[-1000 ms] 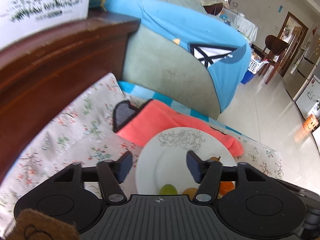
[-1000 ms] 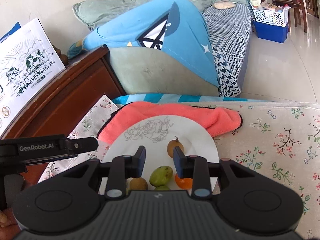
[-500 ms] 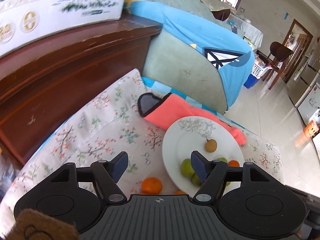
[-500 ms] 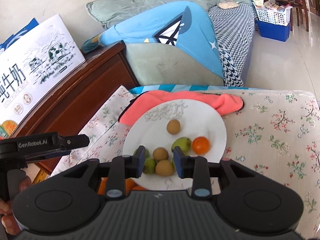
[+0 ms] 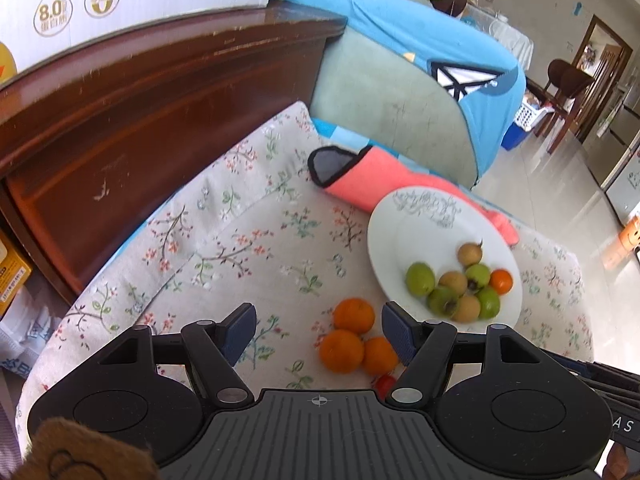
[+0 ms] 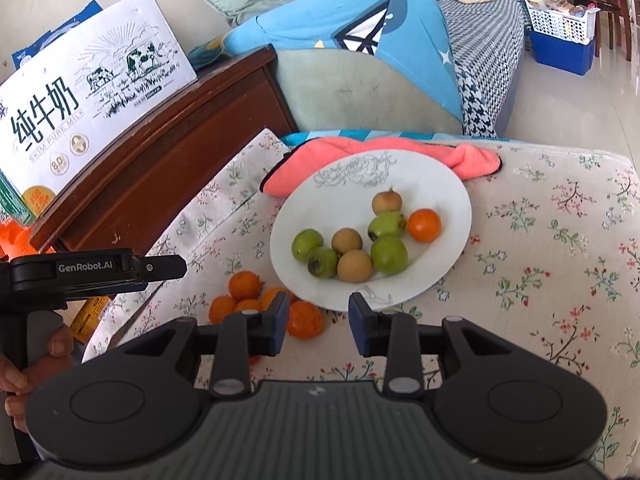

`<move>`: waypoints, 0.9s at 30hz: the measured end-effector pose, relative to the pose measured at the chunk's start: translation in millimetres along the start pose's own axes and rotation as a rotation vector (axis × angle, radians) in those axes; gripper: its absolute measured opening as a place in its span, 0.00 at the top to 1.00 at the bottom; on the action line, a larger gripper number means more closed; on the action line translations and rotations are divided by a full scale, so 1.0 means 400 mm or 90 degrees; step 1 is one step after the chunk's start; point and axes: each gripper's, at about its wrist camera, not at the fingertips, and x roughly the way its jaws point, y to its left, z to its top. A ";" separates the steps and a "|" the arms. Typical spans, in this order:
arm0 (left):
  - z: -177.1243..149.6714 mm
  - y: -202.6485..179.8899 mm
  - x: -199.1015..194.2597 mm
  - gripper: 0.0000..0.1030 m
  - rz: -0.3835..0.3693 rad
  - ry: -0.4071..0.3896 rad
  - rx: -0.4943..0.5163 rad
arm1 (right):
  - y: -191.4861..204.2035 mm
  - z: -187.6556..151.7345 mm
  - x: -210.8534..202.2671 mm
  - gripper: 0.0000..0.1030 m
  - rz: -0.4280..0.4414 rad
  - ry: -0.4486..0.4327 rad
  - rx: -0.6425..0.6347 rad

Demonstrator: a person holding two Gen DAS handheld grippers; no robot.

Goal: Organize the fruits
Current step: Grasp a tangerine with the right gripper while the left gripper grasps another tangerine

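Observation:
A white plate [image 6: 344, 184] [image 5: 404, 232] sits on the floral cloth and holds several green and tan fruits and one small orange [image 6: 424, 225] [image 5: 501, 281]. A cluster of oranges [image 5: 347, 340] [image 6: 244, 285] lies on the cloth beside the plate's near-left rim. My left gripper [image 5: 318, 334] is open and empty, held above the oranges. My right gripper [image 6: 318, 322] is open and empty, above the plate's near rim. The left gripper's body [image 6: 100, 270] shows at the left of the right wrist view.
A pink towel [image 6: 380, 152] [image 5: 372, 180] lies under the plate's far edge. A dark wooden cabinet [image 5: 160, 92] with a milk carton box [image 6: 84, 100] stands to the left. A sofa with a blue cover [image 6: 360, 48] is behind the table.
Both grippers have pulled back and up from the plate, so more of the table shows. The oranges beside the plate have come into view. Both grippers stay open.

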 end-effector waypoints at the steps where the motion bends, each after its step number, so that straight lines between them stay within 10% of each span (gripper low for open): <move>1: -0.003 0.002 0.005 0.33 0.003 0.004 0.002 | 0.002 -0.003 0.006 0.67 0.000 0.005 -0.003; 27: -0.029 -0.005 0.132 0.33 0.024 0.075 -0.058 | 0.042 -0.038 0.160 0.62 -0.025 0.060 -0.021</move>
